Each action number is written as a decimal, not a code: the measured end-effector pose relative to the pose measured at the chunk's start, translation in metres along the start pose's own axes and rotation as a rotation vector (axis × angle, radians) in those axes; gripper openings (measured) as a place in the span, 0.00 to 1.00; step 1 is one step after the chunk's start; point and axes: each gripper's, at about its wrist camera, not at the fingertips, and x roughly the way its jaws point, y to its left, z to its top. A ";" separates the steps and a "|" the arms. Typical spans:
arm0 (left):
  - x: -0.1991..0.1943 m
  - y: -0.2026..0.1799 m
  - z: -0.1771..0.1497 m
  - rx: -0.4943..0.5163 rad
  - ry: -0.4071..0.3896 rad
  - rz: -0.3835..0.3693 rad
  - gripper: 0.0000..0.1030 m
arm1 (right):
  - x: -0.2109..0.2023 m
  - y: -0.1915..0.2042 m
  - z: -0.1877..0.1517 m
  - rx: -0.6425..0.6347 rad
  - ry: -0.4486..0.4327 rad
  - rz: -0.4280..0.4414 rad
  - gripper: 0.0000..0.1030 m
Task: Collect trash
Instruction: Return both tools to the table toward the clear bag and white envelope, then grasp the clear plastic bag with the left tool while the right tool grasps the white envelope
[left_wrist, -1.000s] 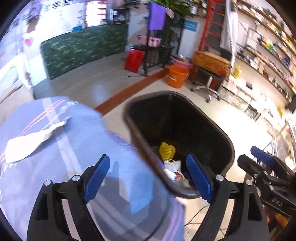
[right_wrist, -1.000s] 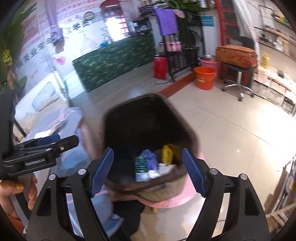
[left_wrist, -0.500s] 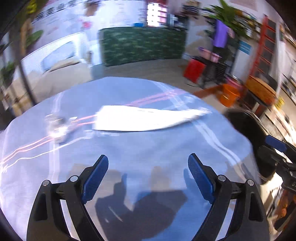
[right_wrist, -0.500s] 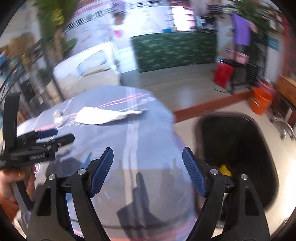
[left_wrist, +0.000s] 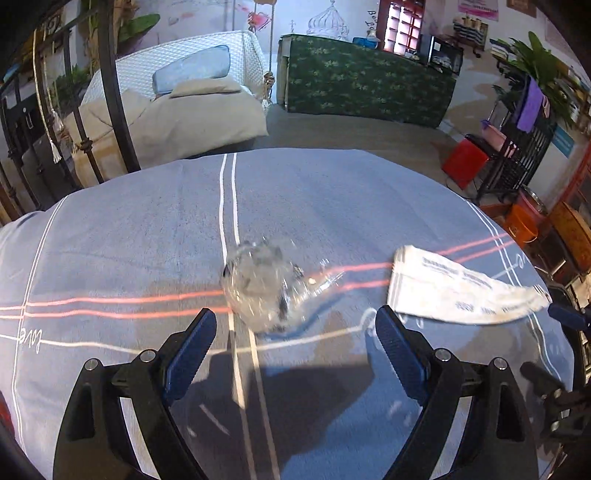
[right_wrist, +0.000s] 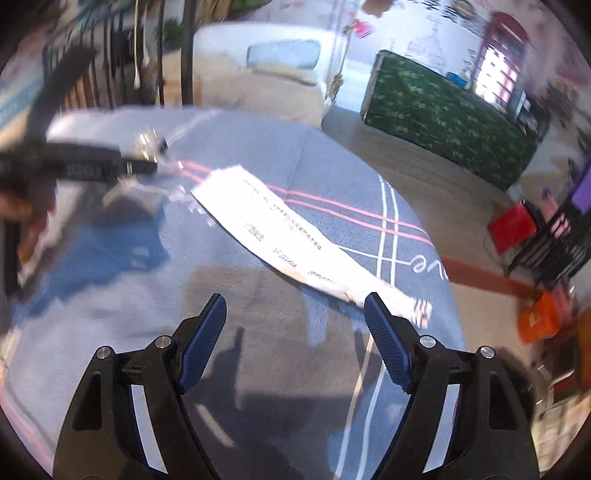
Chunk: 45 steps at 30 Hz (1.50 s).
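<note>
Now your left gripper (left_wrist: 293, 345) hovers, fingers apart, over the table (left_wrist: 129, 240), its crumpled plastic (left_wrist: 264, 286) mid-cloth just ahead; your right gripper (right_wrist: 295, 338), fingers also apart, nears the wrapper (right_wrist: 280, 232) by the right edge.

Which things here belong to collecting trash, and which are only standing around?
For the job:
- crumpled clear plastic
- white printed paper
- left gripper, open
- right gripper, open

Just there:
- striped blue tablecloth
- red box
- orange bucket
- green counter
</note>
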 end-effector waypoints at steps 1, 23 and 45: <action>0.004 0.000 0.003 0.007 0.003 0.008 0.84 | 0.004 0.000 0.001 -0.014 0.007 -0.009 0.74; 0.024 0.004 0.005 0.001 0.015 -0.021 0.49 | 0.014 -0.004 0.004 -0.027 0.010 -0.017 0.03; -0.076 -0.057 -0.040 0.035 -0.136 -0.173 0.44 | -0.111 -0.005 -0.038 0.183 -0.196 -0.057 0.02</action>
